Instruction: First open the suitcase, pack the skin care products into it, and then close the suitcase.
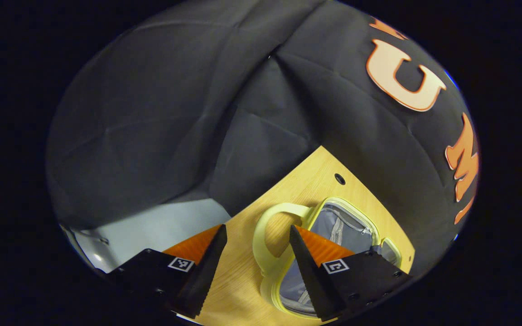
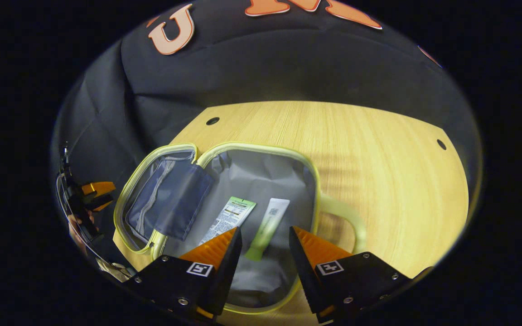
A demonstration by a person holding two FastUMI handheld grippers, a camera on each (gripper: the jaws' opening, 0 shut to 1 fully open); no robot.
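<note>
Inside, the open suitcase (image 2: 261, 176) holds two skin care products (image 2: 268, 222); both grippers' jaws are spread, empty.

One open suitcase (image 2: 261, 181) at frame centre holds two skin care products: one sachet (image 2: 229, 217), one tube (image 2: 268, 226).

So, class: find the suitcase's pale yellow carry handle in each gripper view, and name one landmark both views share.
Left gripper view: the handle loops at lower centre, between the left gripper's fingers, left of the open suitcase.
Right gripper view: the handle sits right of centre, off the suitcase's right rim.
Shared landmark: the suitcase's yellow-green rim on the wooden table.
</note>
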